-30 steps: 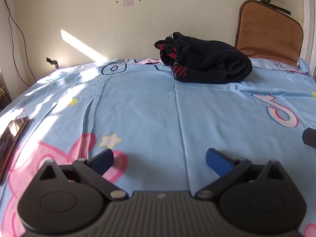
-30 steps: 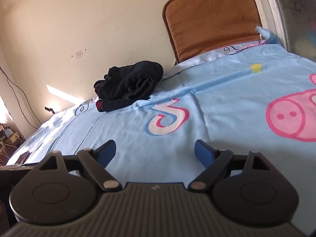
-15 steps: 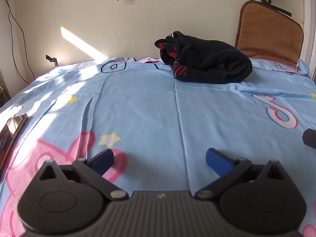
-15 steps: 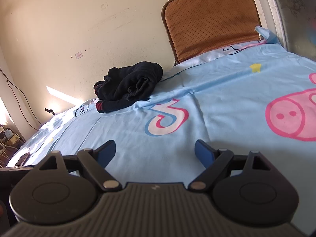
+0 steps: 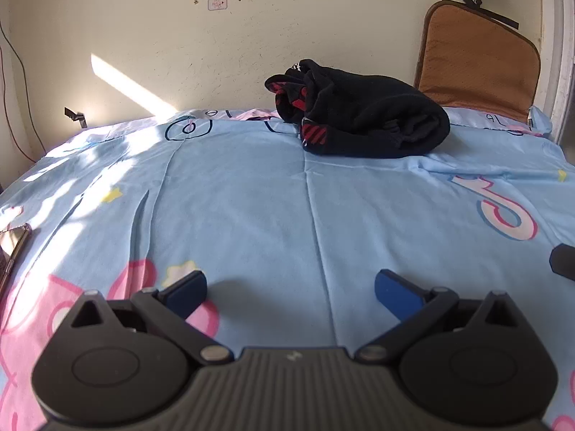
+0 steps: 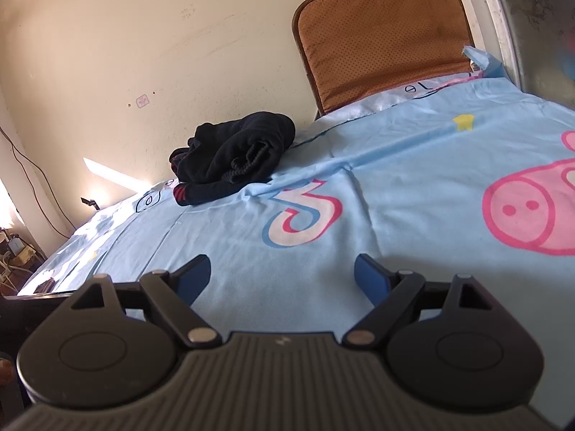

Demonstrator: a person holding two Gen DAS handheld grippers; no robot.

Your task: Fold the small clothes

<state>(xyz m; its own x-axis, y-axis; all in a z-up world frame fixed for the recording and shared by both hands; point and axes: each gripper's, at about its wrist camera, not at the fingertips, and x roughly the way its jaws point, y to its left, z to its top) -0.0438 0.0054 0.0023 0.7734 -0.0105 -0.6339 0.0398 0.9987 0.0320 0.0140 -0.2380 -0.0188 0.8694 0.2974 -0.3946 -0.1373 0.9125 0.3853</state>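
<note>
A black garment with red stripes [image 5: 363, 118] lies bunched at the far side of the light blue bed sheet [image 5: 273, 208], near the wall. It also shows in the right wrist view [image 6: 233, 158], far ahead to the left. My left gripper [image 5: 289, 291] is open and empty, low over the sheet, well short of the garment. My right gripper [image 6: 282, 276] is open and empty, also low over the sheet. A dark tip of the right gripper [image 5: 564, 258] shows at the right edge of the left wrist view.
A brown cushion [image 5: 478, 72] leans on the wall at the far right, also in the right wrist view [image 6: 384, 43]. A phone [image 5: 14, 248] lies on the sheet at the left edge. Cables [image 5: 18, 107] hang down the left wall.
Both grippers stay open. The left view has shifted slightly, so the phone sits further toward the left edge. The garment has not moved.
</note>
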